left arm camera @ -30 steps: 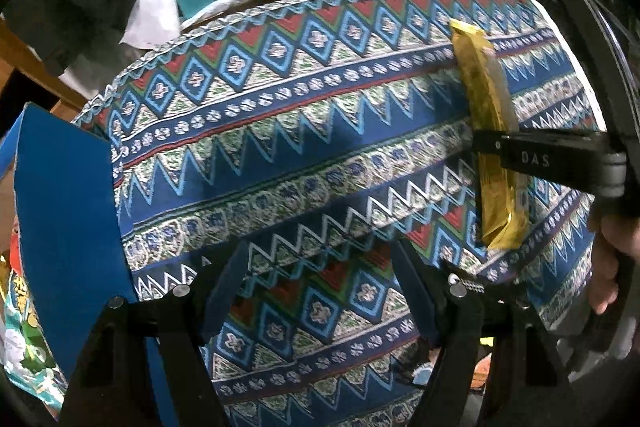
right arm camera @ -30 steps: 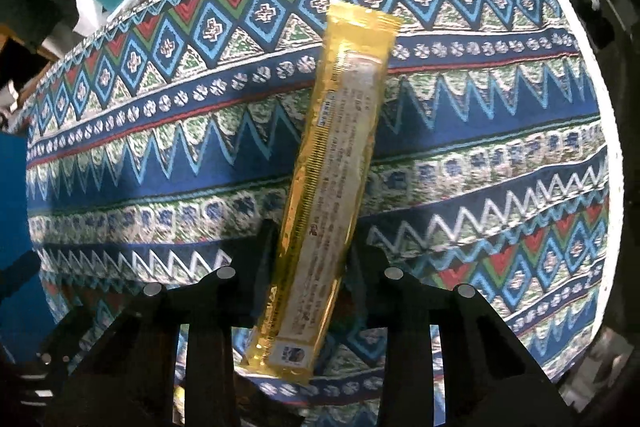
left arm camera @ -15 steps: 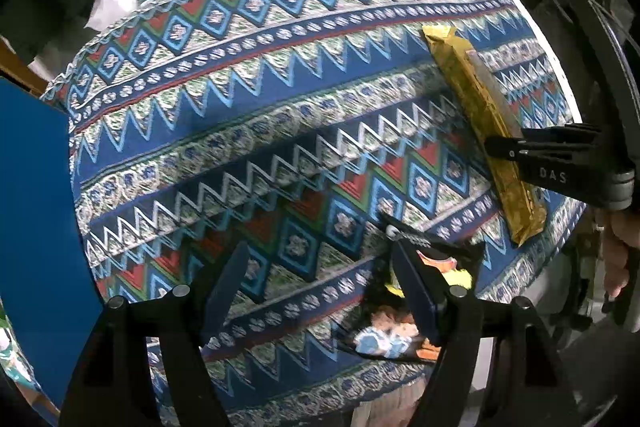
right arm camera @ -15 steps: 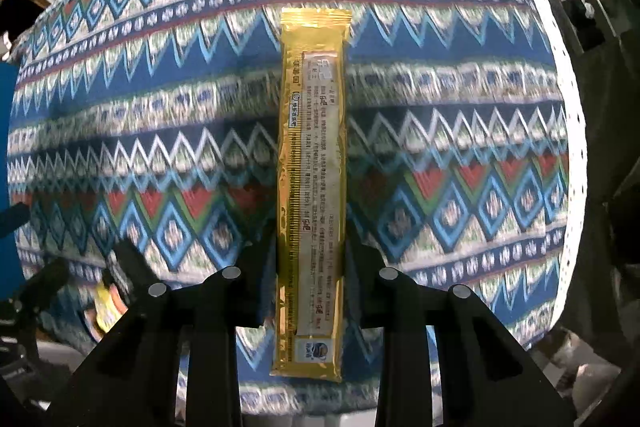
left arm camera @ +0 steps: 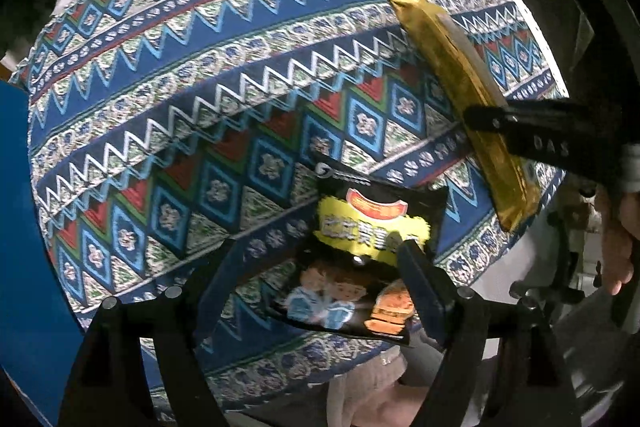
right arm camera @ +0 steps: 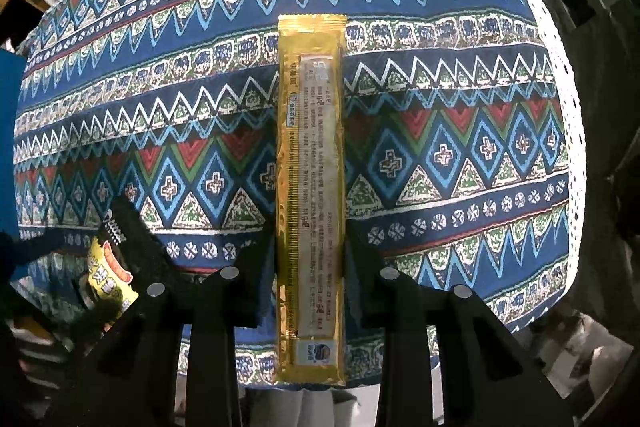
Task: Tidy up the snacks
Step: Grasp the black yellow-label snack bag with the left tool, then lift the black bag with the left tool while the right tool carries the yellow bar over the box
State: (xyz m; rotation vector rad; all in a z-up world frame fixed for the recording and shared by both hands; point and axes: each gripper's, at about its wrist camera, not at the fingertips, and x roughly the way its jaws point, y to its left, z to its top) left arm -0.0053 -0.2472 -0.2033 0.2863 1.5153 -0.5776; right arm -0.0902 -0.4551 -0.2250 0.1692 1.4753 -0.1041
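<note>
My left hand-held gripper (left arm camera: 320,275) is opening wide and holds nothing. The black snack bag (left arm camera: 362,259) lies flat on the tabletop (left arm camera: 240,107) right under it, near the close edge. My right hand-held gripper (right arm camera: 308,267) squeezes the long gold snack stick (right arm camera: 311,187), which points far away.

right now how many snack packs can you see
2: a long gold snack bar clamped in the right gripper above the patterned tablecloth, and a black snack bag lying near its front edge. Others may be out of frame.
</note>
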